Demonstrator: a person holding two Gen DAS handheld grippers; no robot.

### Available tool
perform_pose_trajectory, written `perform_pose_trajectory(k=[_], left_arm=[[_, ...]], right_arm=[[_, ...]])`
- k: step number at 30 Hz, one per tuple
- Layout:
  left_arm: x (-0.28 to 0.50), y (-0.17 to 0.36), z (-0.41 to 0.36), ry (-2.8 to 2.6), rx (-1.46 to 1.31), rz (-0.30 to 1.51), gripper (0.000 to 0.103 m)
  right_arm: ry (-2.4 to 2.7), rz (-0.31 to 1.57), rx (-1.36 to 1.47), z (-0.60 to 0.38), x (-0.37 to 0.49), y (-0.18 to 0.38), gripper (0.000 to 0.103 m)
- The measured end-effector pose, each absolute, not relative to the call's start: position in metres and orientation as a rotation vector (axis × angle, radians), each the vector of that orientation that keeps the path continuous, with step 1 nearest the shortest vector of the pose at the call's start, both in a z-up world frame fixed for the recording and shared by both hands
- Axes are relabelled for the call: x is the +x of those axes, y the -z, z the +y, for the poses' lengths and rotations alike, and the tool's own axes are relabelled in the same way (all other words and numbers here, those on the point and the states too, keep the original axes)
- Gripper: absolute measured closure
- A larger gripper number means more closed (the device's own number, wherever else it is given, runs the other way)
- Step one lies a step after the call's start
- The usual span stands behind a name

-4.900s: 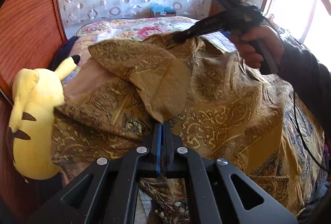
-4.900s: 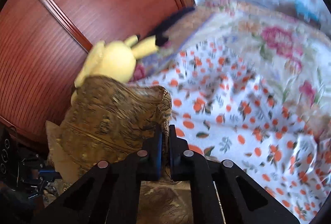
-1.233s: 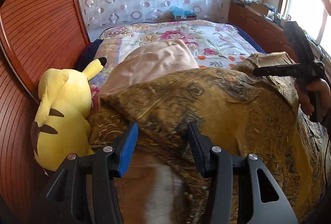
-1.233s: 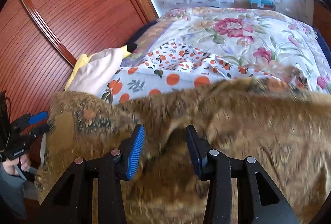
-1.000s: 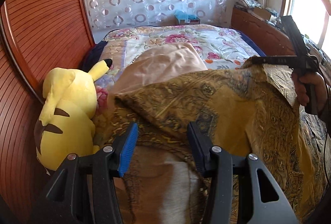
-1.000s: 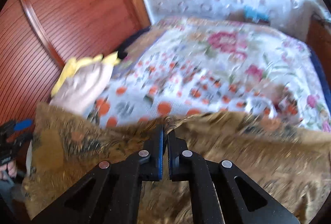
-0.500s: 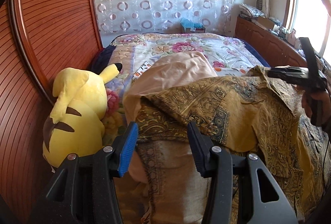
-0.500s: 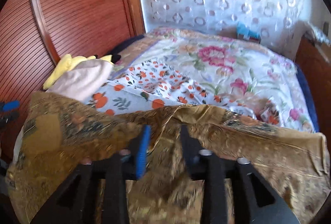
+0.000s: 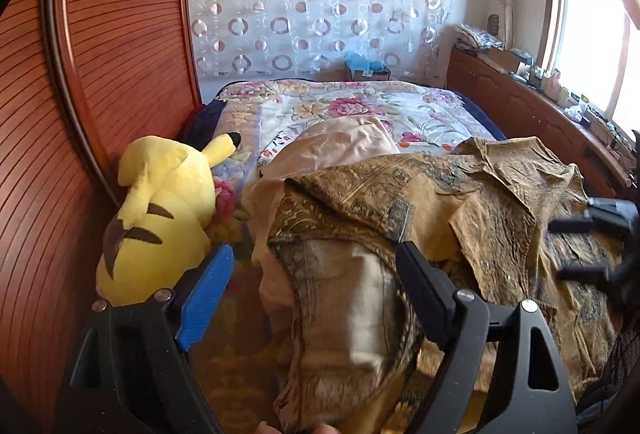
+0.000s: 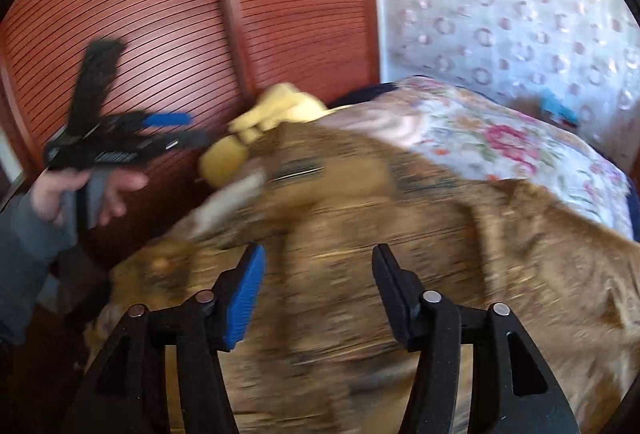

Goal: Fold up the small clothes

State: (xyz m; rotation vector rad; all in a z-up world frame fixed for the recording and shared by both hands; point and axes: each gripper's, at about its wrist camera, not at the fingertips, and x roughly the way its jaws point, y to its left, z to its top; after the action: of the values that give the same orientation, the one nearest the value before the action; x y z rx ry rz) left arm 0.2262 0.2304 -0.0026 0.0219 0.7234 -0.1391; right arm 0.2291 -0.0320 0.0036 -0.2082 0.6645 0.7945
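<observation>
On the bed (image 9: pixel 440 105), seen from the left wrist, a gold shirt (image 9: pixel 460 201) lies spread out and rumpled. Part of it is folded over a pink cloth (image 9: pixel 340 141). The left tool (image 9: pixel 312 274) hangs above the shirt's near edge. Its jaws are wide and opening, and the cloth below them is not pinched. A yellow plush (image 9: pixel 160 209) lies just beside the shirt, against the wood wall (image 9: pixel 100 53). At the right edge the other tool shows as a dark blur.

From the right wrist, the picture is blurry. The right tool (image 10: pixel 318 290) is over the shirt (image 10: pixel 520 254), with its jaws apart and opening. They grip nothing. Off to the left, a hand (image 10: pixel 80 193) in a grey sleeve holds the left tool (image 10: pixel 196 129) up near the plush (image 10: pixel 256 129), its jaws parted.
</observation>
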Motion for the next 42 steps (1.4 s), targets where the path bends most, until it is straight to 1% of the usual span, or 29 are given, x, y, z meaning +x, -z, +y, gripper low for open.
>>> perform_pose_trajectory(k=[5, 9, 15, 18, 22, 26, 29, 31, 33, 36, 42], left_arm=[[0.204, 0.007, 0.241, 0.057, 0.086, 0.745, 0.019], [0.183, 0.014, 0.26, 0.055, 0.029, 0.765, 0.019], [0.16, 0.023, 0.282, 0.026, 0.02, 0.783, 0.019], [0.153, 0.029, 0.292, 0.027, -0.003, 0.799, 0.02], [0.153, 0.036, 0.303, 0.007, -0.015, 0.811, 0.02], [0.157, 0.038, 0.311, 0.013, -0.046, 0.812, 0.02], [0.176, 0.032, 0.309, 0.048, -0.059, 0.813, 0.02], [0.194, 0.024, 0.304, 0.073, -0.049, 0.802, 0.022], [0.216, 0.017, 0.297, 0.102, -0.051, 0.8, 0.027], [0.246, 0.01, 0.282, 0.153, -0.04, 0.794, 0.029], [0.301, 0.015, 0.247, 0.283, 0.002, 0.827, 0.029]], right_arm=[[-0.906, 0.728, -0.24, 0.006, 0.186, 0.019, 0.044], [-0.959, 0.792, -0.274, 0.037, 0.159, 0.041, 0.044], [-1.009, 0.829, -0.334, 0.075, 0.133, 0.056, 0.044], [-1.01, 0.817, -0.389, 0.091, 0.126, 0.061, 0.044], [-0.993, 0.807, -0.444, 0.112, 0.124, 0.068, 0.055], [-0.968, 0.776, -0.498, 0.122, 0.125, 0.071, 0.061], [-0.943, 0.732, -0.551, 0.128, 0.118, 0.076, 0.072], [-0.945, 0.732, -0.546, 0.13, 0.116, 0.076, 0.099], [-0.931, 0.724, -0.524, 0.127, 0.114, 0.076, 0.1], [-0.907, 0.708, -0.465, 0.106, 0.115, 0.069, 0.101], [-0.882, 0.678, -0.374, 0.069, 0.113, 0.049, 0.101]])
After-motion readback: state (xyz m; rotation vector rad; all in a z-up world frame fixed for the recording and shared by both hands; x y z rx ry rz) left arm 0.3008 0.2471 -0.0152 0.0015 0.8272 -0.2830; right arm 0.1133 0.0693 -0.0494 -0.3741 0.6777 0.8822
